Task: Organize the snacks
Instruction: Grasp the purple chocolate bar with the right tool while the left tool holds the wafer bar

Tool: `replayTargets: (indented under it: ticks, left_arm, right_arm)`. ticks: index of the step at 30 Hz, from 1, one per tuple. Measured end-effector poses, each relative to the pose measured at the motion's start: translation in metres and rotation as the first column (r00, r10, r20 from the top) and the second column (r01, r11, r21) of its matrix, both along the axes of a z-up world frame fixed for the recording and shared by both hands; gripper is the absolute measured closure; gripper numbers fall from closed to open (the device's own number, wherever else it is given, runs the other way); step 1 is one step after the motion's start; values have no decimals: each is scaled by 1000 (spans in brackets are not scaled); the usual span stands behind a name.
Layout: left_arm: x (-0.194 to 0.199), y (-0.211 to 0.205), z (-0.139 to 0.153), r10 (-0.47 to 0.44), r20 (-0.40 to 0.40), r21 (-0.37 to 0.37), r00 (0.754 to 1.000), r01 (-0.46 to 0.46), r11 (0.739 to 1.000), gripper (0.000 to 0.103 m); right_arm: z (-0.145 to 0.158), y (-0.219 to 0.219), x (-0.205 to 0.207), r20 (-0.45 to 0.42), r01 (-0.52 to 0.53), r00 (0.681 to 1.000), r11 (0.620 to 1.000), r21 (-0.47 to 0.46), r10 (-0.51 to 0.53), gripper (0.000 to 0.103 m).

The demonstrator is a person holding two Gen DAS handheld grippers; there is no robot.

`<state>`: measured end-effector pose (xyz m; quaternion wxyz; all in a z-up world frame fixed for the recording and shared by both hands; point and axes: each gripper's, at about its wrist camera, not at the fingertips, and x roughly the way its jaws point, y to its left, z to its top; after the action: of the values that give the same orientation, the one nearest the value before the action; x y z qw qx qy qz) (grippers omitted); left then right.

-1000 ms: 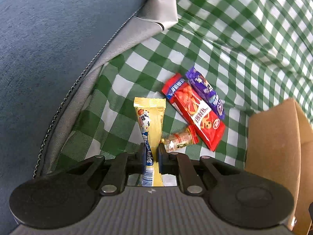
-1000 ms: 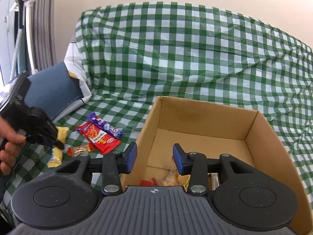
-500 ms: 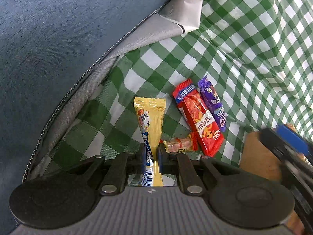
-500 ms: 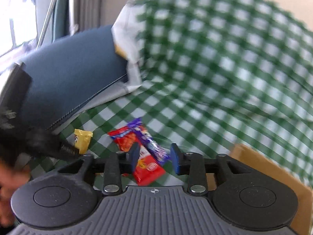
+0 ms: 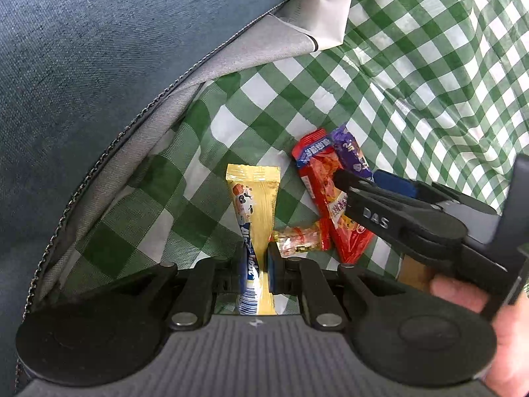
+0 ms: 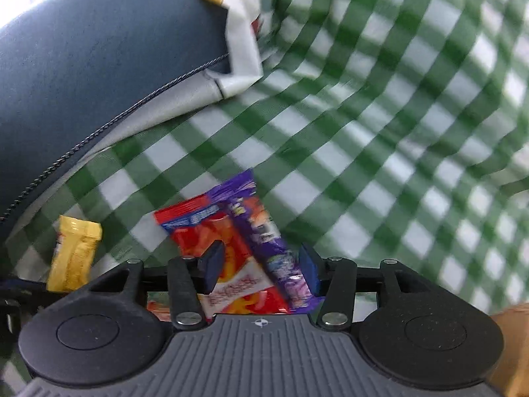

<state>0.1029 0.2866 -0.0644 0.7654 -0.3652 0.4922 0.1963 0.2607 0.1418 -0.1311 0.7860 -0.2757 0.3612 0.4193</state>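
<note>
My left gripper [image 5: 256, 264] is shut on a yellow snack bar [image 5: 254, 205] that lies on the green checked cloth [image 5: 413, 76]. A small clear-and-red candy [image 5: 301, 240] lies just right of it. A red snack pack [image 5: 325, 195] and a purple bar [image 5: 348, 150] lie side by side further right. My right gripper [image 6: 261, 269] is open, its jaws straddling the purple bar [image 6: 264, 235] and the red pack [image 6: 211, 235]. It also shows in the left wrist view [image 5: 373, 178], over those two packs. The yellow bar [image 6: 74, 254] shows at the left of the right wrist view.
A blue cushion [image 5: 99, 49] with a grey zipped edge rises at the left. A corner of the cardboard box [image 6: 512, 347] shows at the lower right. A white paper fold [image 5: 317, 23] sits at the cushion's top.
My right gripper swung from over the box to the left and came down over the red and purple packs. My left gripper stayed shut on the yellow bar.
</note>
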Motion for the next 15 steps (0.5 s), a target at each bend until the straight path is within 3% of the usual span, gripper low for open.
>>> replayTargets:
  ticks: [3,4,5,7,15]
  left_arm:
    - [0,-2,-1,1,1,-4,1000,-1,1000,91]
    - [0,-1,-1,3,0,-2,1000,-3,1000,91]
    - [0,-1,-1,4,-2,1,1000,-4,1000,91]
    - [-1,0,-2,8,-5,0,1000,-8,1000,91]
    - [-10,2,-1,14,7,-21,1000,-14,1000,91]
  right_arm:
    - [-4,6,-1,8,-5,1000,1000,-5,5,53]
    - [-5,6,-3,18,-12,1000,1000,-9,12,64]
    - [-4,7,-3,31,-14,999,1000,-12,15,83]
    - [0,0,-5,21,-11,1000,1000,5,11,91]
    - [48,-48,-34,33,25,999,994,105,-28,103]
